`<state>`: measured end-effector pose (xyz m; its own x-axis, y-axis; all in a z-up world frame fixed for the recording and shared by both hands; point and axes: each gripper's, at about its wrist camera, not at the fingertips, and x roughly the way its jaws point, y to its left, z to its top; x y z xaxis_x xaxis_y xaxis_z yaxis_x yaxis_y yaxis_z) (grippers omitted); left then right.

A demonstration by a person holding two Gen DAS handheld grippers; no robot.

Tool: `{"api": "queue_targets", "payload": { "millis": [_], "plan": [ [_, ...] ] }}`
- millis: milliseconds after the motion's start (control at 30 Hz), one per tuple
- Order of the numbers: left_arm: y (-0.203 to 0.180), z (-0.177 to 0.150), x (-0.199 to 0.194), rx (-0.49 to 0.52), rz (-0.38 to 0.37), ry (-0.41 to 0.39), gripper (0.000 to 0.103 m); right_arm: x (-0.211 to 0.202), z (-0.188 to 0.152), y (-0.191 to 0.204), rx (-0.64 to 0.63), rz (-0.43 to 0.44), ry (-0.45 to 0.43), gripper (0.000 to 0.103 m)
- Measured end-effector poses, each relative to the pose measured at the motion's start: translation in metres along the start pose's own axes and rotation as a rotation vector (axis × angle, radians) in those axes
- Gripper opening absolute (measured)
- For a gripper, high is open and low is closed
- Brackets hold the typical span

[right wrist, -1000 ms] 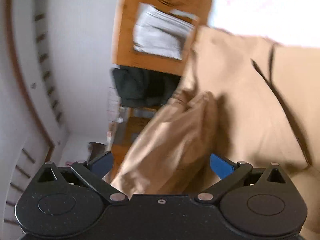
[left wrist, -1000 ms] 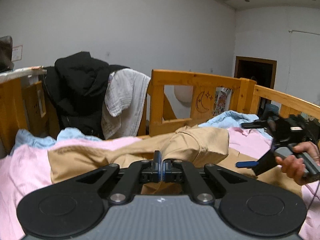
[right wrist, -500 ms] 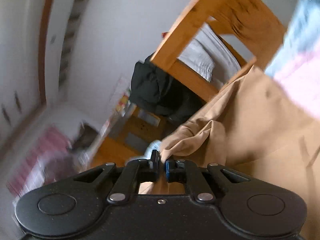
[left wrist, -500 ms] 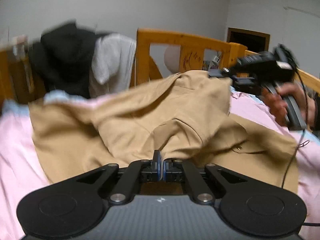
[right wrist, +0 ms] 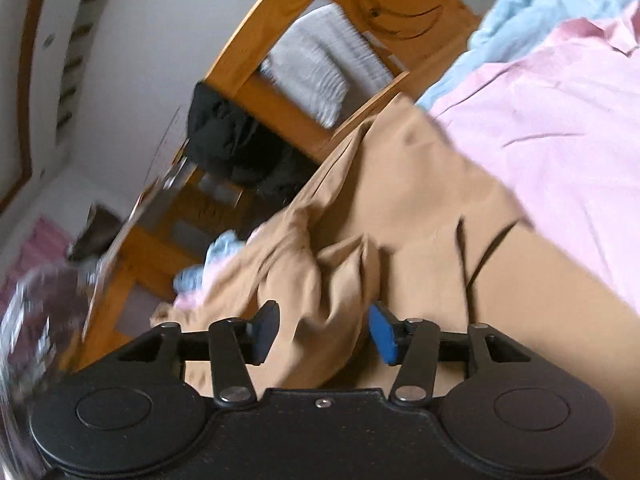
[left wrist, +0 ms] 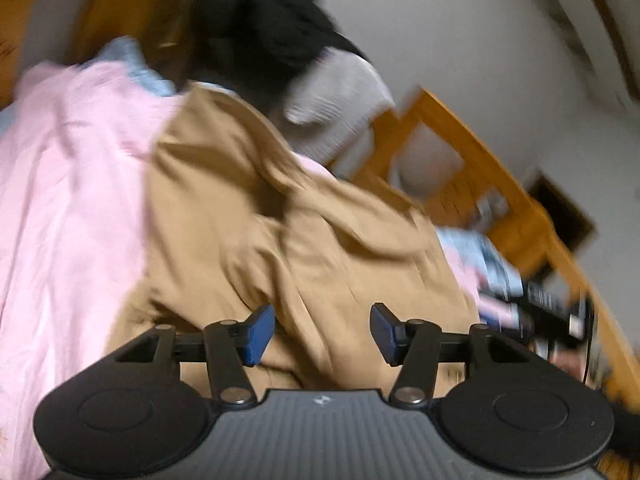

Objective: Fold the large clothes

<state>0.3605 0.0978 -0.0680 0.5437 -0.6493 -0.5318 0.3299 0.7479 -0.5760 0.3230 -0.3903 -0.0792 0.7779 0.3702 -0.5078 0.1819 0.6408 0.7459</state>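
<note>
A large tan garment lies rumpled on the pink bed sheet. My left gripper is open just above the garment's near part, blue pads apart, holding nothing. My right gripper is open too, with a raised fold of the tan garment lying loose between its jaws. The right gripper also shows, blurred, at the right edge of the left wrist view.
A wooden bed rail with a moon carving borders the bed. A black jacket and a grey-white cloth hang over it. Light blue bedding lies beyond the pink sheet.
Both grippers were shut on the tan garment half a second ago and have opened, letting it drop onto the bed. Both cameras have tilted and swung.
</note>
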Motion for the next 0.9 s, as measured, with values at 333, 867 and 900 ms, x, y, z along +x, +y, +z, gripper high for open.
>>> {"api": "queue_targets", "payload": {
  "millis": [333,867,900],
  "plan": [
    [0.023,0.046,0.07,-0.141,0.2,0.131,0.016,0.068,0.038,-0.008,0.021,-0.114,0.09,0.05],
    [0.013,0.044,0.088,-0.013,0.297,-0.023,0.001,0.077,0.036,0.025,-0.354,-0.208,-0.121,0.001],
    [0.01,0.044,0.087,0.011,0.293,-0.029,0.001,0.077,0.037,0.029,-0.369,-0.203,-0.138,0.001]
  ]
}}
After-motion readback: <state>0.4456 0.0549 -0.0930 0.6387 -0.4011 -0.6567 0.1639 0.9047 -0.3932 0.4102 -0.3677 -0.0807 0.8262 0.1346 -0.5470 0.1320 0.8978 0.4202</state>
